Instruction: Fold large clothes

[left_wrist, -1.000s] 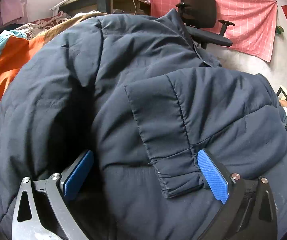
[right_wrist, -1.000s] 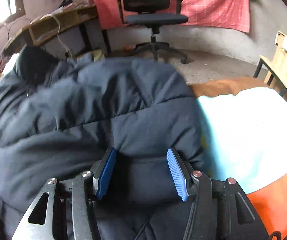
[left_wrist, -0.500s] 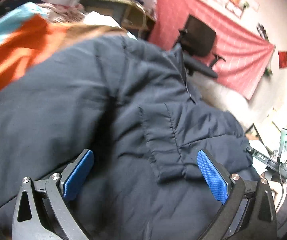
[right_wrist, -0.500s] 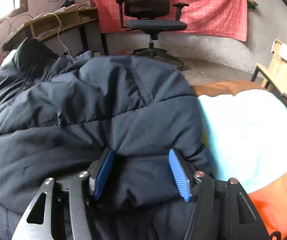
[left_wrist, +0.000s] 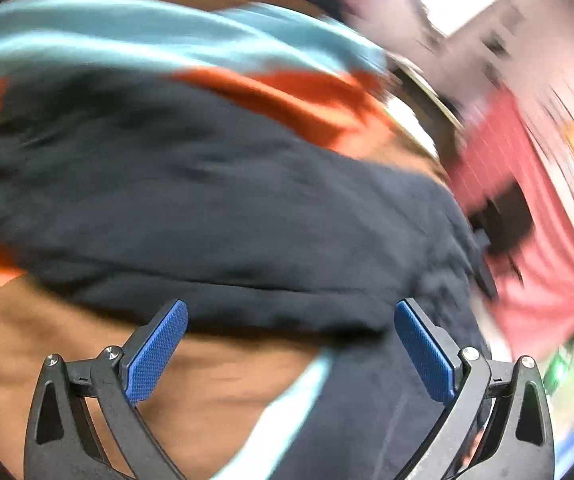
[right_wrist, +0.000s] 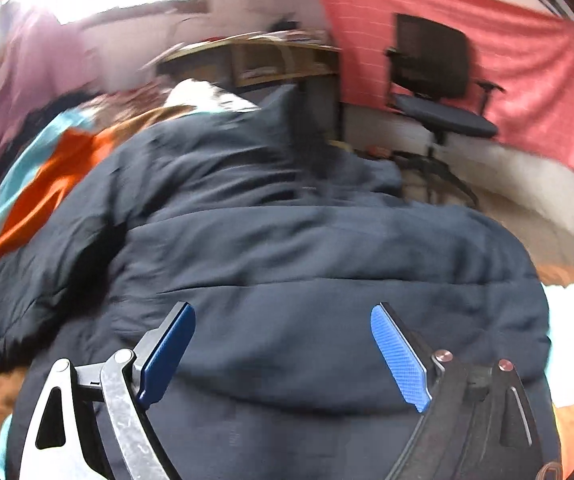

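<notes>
Left wrist view is blurry: the left gripper (left_wrist: 290,344) looks spread wide, empty, near the dark puffy jacket (left_wrist: 215,216) on the bed cover (left_wrist: 295,100). The right gripper (right_wrist: 283,350) is wide apart too, over the jacket.

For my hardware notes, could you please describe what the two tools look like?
Left tool: two black, strut-like fingers with cut-out openings and silver rivets, each tipped with a textured blue pad. Right tool: the same blue pads, but one finger is bare scuffed metal and the other dark. No cables or markings are visible.
</notes>
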`<state>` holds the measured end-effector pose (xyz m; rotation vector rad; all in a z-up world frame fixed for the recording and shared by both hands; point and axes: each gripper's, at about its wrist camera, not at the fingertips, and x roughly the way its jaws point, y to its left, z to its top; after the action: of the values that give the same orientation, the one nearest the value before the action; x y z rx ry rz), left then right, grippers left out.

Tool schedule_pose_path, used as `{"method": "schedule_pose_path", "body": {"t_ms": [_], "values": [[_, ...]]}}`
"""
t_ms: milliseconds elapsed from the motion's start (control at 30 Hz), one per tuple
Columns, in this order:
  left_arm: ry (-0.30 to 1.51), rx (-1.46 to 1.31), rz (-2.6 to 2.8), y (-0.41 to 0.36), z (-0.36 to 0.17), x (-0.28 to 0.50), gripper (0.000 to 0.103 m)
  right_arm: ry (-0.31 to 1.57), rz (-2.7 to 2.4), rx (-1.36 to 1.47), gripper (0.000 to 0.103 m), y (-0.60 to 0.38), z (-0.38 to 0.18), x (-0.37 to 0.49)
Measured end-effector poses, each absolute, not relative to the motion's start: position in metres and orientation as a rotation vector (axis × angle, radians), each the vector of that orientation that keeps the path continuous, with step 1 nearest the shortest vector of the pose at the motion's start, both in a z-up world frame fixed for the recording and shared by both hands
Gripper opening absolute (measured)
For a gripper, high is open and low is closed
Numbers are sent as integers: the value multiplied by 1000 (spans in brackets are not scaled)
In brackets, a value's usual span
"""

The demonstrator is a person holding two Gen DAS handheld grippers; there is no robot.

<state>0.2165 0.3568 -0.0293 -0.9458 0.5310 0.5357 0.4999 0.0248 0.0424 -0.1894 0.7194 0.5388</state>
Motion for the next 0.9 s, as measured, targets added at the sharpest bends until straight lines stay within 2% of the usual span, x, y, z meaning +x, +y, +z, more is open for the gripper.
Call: {"method": "schedule_pose_path", "body": {"t_ms": [200,333,433,633,733,800,833,900], "values": [[517,-1079,771,390,-48,165,102,655,552,-426,90,91,26,481],[501,-1186,812,407,-61,150,101,681,544,-475,90,105,9,484],[502,-1156,841,411,-57,149,101,703,530,-484,90,107,-1,488],[487,-1127,872,410,-55,150,99,738,505,-458,100,105,-15,497],[489,-1102,900,407,-53,154,75,736,495,-453,102,106,-17,497],[493,-1091,914,409,-53,156,54,730,492,-454,103,106,-18,495],[491,-1092,918,408,-53,153,49,727,492,-453,103,105,-18,494],[481,-1101,916,411,-51,156,27,724,495,-449,103,104,-18,493]]}}
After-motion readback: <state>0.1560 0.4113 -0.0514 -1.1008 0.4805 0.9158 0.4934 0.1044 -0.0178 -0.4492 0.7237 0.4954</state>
